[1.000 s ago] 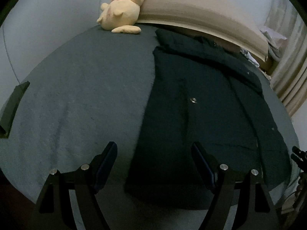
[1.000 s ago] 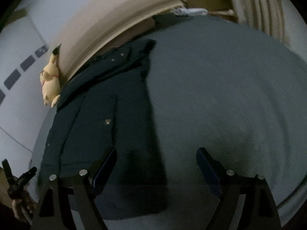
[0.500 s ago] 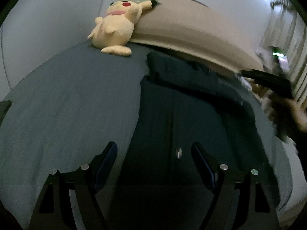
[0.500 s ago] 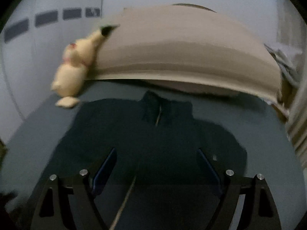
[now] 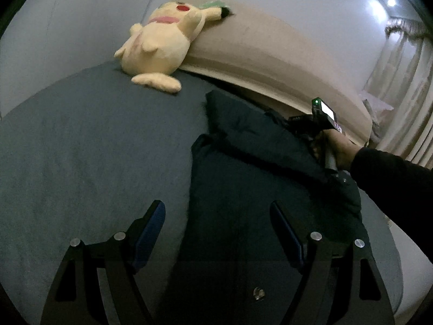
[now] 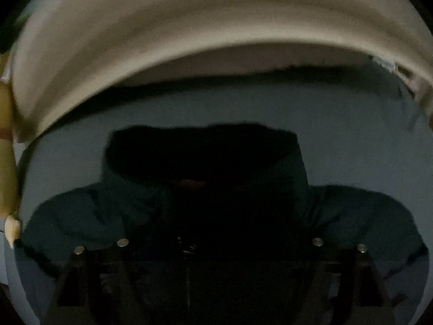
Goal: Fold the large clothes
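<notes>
Jacket (image 5: 243, 189) fabric, dark and thick, lies flat on the grey bedspread (image 5: 94, 149), and we hold our left gripper (image 5: 216, 233) low above its near part with the two fingers spread wide — nothing sits between the blue pads (image 5: 151, 224). A metal snap (image 5: 258, 293) on the cloth shows below and between those fingers.

Our right gripper (image 5: 297, 124) appears in the left wrist view further up the garment, near the collar end, with our right hand (image 5: 333, 149) around its handle and a small lit screen (image 5: 326, 109) on its back. From its own camera the fingers are lost in shadow against the dark cloth, so we cannot tell whether they are apart or pinching anything; only the four bolts (image 6: 123, 241) of the frame catch light. That view looks straight over the hood (image 6: 200, 151) and both shoulders of the jacket, with the bedspread beyond.

Further out, a beige padded headboard (image 5: 270, 54) runs along the head of the bed. A yellow plush toy (image 5: 159, 46) leans against it on the left side, well apart from the jacket. Pale curtains (image 5: 411, 94) hang at the far right, and two ceiling lights (image 5: 391, 2) glow above them.
</notes>
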Tool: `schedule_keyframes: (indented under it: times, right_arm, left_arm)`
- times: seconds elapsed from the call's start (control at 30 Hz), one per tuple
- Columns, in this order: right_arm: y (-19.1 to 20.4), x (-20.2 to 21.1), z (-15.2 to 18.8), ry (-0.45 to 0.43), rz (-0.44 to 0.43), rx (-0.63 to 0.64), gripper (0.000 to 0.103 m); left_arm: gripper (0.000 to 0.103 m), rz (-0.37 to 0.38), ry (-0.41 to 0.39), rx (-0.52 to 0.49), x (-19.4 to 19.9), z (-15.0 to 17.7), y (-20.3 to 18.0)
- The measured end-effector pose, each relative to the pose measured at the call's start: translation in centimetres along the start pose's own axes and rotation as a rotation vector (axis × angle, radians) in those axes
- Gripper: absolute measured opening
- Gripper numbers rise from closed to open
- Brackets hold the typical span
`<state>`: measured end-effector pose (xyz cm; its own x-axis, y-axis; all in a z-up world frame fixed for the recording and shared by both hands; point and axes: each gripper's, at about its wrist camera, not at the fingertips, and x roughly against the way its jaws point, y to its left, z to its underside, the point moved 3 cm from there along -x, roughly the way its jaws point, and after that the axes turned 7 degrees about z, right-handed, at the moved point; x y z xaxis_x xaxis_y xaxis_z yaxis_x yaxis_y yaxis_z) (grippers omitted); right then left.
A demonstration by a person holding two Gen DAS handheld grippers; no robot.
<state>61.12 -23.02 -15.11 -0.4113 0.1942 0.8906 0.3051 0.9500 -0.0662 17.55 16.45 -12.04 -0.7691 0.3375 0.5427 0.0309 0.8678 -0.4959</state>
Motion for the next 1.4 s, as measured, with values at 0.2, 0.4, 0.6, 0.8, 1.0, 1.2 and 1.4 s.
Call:
schedule_keyframes:
  times: [0.2, 0.4, 0.6, 0.8, 1.0, 1.2, 1.4]
  right_arm:
    - [1.1, -0.3, 0.1, 0.042, 0.061, 0.018, 0.087]
    - [0.7, 5.8, 1.4, -0.098, 0.014, 0.018, 0.089]
    - [0.5, 6.5, 2.5, -0.133, 0.033, -0.023, 0.089]
    - [0.6, 1.4, 2.2, 0.037, 0.125, 0.003, 0.103]
    - [-0.7, 5.5, 3.1, -0.034, -0.025, -0.054, 0.103]
    - [-3.5, 16.1, 4.9, -0.158, -0.216, -0.106, 0.103]
    - [-8.4, 26.5, 10.4, -0.223, -0.35, -0.099, 0.103]
  left_arm:
    - [0.08, -0.005, 0.0, 0.012, 0.2, 0.3, 0.6]
    - [0.08, -0.014, -0.035, -0.005, 1.4, 0.0, 0.5]
    - [0.081, -0.022, -0.045, -0.013, 1.7, -0.1, 0.7]
    - [0.081, -0.029, -0.02, -0.008, 1.4, 0.5, 1.1]
    - [0.081, -0.034, -0.019, -0.017, 2.2, 0.5, 0.6]
    - [0.081, -0.036, -0.038, -0.015, 5.1, 0.1, -0.3]
    - [0.081, -0.065, -0.044, -0.015, 8.9, 0.3, -1.1]
